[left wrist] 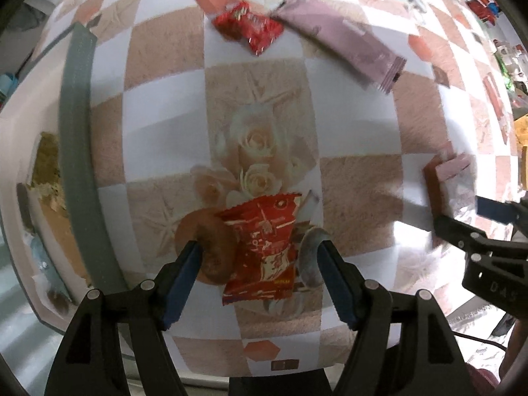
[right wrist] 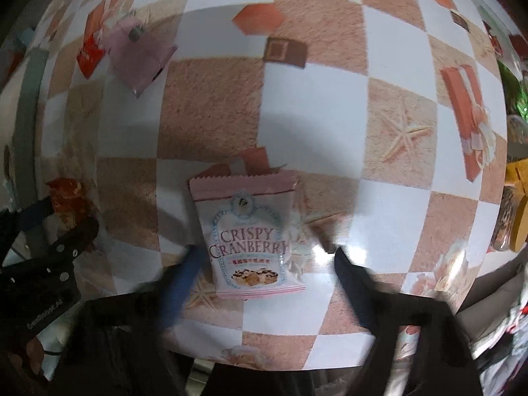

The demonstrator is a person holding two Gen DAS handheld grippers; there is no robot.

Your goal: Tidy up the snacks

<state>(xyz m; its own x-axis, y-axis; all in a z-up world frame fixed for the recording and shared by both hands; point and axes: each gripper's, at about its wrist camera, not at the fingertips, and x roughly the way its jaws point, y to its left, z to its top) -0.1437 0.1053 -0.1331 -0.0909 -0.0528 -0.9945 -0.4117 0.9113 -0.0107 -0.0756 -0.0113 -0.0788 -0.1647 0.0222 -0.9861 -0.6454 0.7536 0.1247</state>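
A red snack packet (left wrist: 264, 247) lies flat on the checked tablecloth (left wrist: 158, 112). My left gripper (left wrist: 260, 260) points down over it, open, with one finger on each side and a gap to both pads. A pink and white "Crispy Cranberry" packet (right wrist: 250, 241) lies under my right gripper (right wrist: 267, 264). Its blurred fingers stand apart on either side of the packet, neither pressing on it. In the left wrist view the right gripper (left wrist: 465, 217) shows at the right edge. In the right wrist view the left gripper (right wrist: 59, 221) shows at the left edge, over the red packet (right wrist: 69, 194).
Farther back lie another red packet (left wrist: 250, 29) and a long mauve packet (left wrist: 343, 46), also seen as the mauve packet (right wrist: 138, 52). A grey-green rim (left wrist: 76, 165) runs along the left. The table's front edge (left wrist: 297, 369) is just below the grippers. More snacks crowd the far right (right wrist: 514, 217).
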